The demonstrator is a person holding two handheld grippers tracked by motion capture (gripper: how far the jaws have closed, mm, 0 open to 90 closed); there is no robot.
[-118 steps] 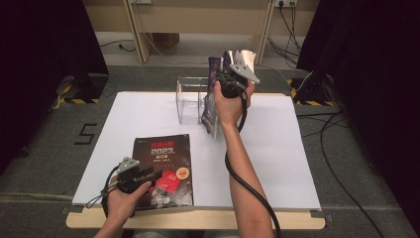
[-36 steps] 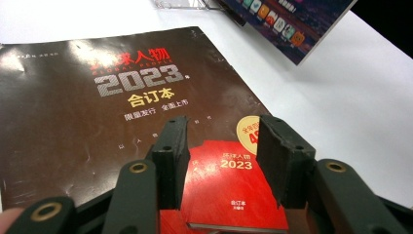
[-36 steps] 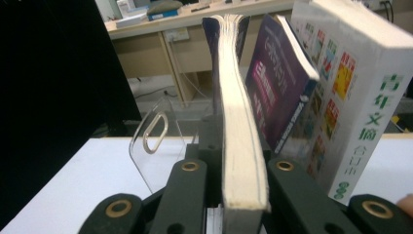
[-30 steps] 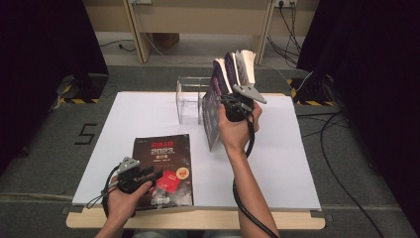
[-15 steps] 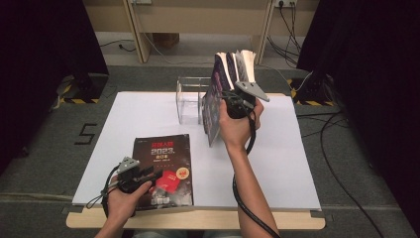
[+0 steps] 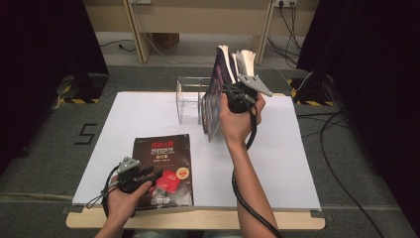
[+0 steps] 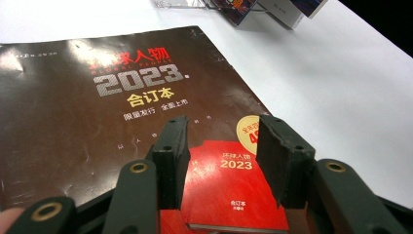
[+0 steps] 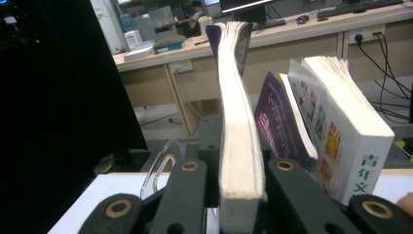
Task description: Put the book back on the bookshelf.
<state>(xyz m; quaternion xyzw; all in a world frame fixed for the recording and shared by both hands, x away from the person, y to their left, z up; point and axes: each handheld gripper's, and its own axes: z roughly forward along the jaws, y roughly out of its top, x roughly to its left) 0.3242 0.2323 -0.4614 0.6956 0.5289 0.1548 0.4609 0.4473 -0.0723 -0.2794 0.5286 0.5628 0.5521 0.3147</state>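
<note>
while the right claw (image 6: pixel 233 96) clamps an upright book (image 6: pixel 216 91) at the far side of the table (image 6: pixel 287 158), beside a clear rack (image 6: pixel 190 99), left claw (image 6: pixel 148 174) rests half open, empty, over the near dark magazine (image 6: pixel 161 158).

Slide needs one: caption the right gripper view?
Right gripper clamps an upright book beside two standing books.
</note>
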